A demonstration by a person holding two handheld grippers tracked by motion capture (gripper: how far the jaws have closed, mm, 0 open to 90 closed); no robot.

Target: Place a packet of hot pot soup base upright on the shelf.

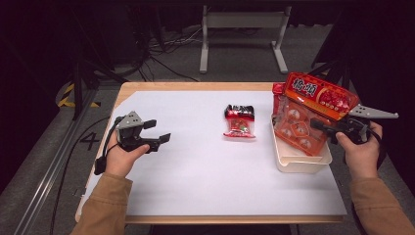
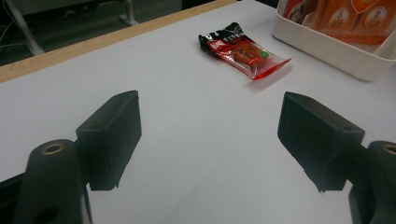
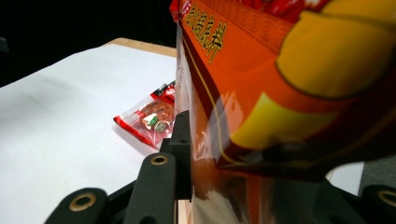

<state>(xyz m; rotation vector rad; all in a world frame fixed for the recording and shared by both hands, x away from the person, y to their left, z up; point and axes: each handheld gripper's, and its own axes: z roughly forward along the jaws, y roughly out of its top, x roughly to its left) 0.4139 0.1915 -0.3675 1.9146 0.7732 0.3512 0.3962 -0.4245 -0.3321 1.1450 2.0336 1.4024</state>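
A white-topped bench (image 1: 195, 166) in a dark room, a snack bag held over a tray.

The right gripper (image 1: 327, 128), at 3 o'clock, is clamped on the large orange snack bag (image 1: 306, 115), whose lower end sits in the white tray (image 1: 298, 164). The left gripper (image 1: 159, 131), at 9 o'clock, rests with its jaws spread and nothing between them. A small red packet (image 1: 239, 121) lies flat near the bench's centre, just left of the tray.

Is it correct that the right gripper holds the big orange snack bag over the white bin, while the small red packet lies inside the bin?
Not quite. The small red packet lies on the white table sheet, apart from the white bin, as the high view shows. The right gripper does hold the big orange snack bag over the bin.
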